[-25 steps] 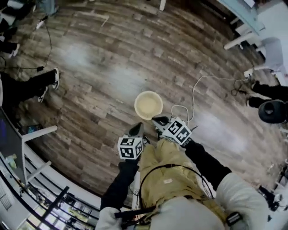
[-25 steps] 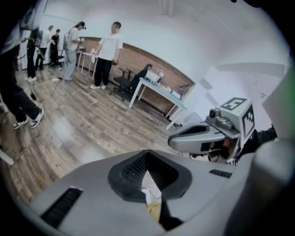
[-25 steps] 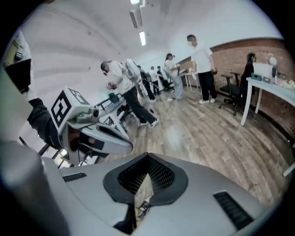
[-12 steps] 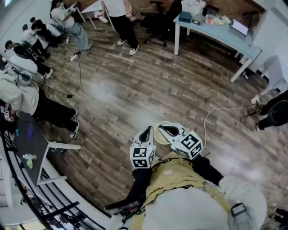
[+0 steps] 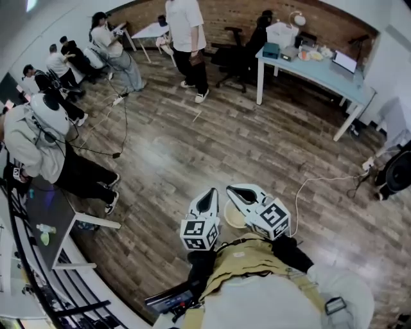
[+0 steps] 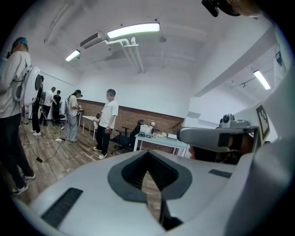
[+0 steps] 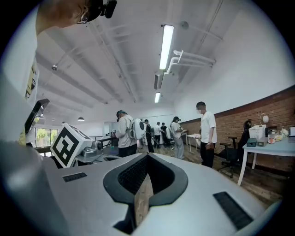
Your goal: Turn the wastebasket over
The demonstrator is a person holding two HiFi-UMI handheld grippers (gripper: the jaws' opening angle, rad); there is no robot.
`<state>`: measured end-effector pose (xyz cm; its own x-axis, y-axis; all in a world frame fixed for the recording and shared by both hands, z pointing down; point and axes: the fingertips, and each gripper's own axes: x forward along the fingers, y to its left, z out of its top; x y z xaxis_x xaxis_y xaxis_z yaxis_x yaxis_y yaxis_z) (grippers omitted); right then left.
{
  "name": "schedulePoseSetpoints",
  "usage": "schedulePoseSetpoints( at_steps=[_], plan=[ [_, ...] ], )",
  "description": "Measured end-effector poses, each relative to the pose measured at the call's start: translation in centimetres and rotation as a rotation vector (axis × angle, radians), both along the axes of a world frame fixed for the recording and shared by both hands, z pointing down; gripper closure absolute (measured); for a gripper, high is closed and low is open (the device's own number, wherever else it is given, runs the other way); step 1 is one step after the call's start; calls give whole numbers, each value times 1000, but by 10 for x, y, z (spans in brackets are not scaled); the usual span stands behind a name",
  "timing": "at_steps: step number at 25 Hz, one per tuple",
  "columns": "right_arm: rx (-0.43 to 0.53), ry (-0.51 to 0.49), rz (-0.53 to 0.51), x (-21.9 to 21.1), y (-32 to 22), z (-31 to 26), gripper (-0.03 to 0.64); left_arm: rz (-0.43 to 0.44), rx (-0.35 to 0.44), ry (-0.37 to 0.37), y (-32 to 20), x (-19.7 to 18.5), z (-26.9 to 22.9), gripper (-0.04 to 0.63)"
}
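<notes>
Head view, floor (image 5: 212,141): brown wood planks fill most of the frame and run out to a brick wall (image 5: 257,16) on the far side
Table (image 5: 321,69): long pale-blue top on white legs at the upper right, with boxes and a screen on it; well apart from both grippers
Bystanders: a person in a white shirt (image 5: 186,29) stands near the far wall beside a dark office chair (image 5: 232,53); a person in a grey hooded top (image 5: 35,138) sits at the left edge, with more people behind
Wearer: tan clothing (image 5: 247,257) and dark sleeves at the bottom centre, both arms held forward
Right gripper (image 5: 239,192): white body with its marker cube (image 5: 275,220) on the wearer's side, pointing about level into the room; the right gripper view shows its two jaws pressed together with nothing caught between them
Left gripper (image 5: 208,199): just beside the right one, on its left; the left gripper view shows the jaws closed too and empty, with only a thin sliver of floor seen past the tips
Wastebasket (image 5: 233,217): cream and round, on the floor close in front of the wearer; only a curved piece shows between the two grippers, the rest is hidden behind the right one; neither gripper holds it
Cable (image 5: 307,184): white lead lying on the planks, right of the grippers, trailing toward the right edge
</notes>
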<state>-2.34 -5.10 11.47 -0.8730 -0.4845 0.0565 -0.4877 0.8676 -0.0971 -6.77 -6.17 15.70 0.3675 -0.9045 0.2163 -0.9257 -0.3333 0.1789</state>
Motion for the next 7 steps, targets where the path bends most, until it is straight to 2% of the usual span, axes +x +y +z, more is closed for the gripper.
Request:
schedulePoseSetpoints(
  at_steps=[7],
  plan=[
    [3,-13,-2,-4,3,-3,597,-10,7,8,4,-8,0,595]
  ],
)
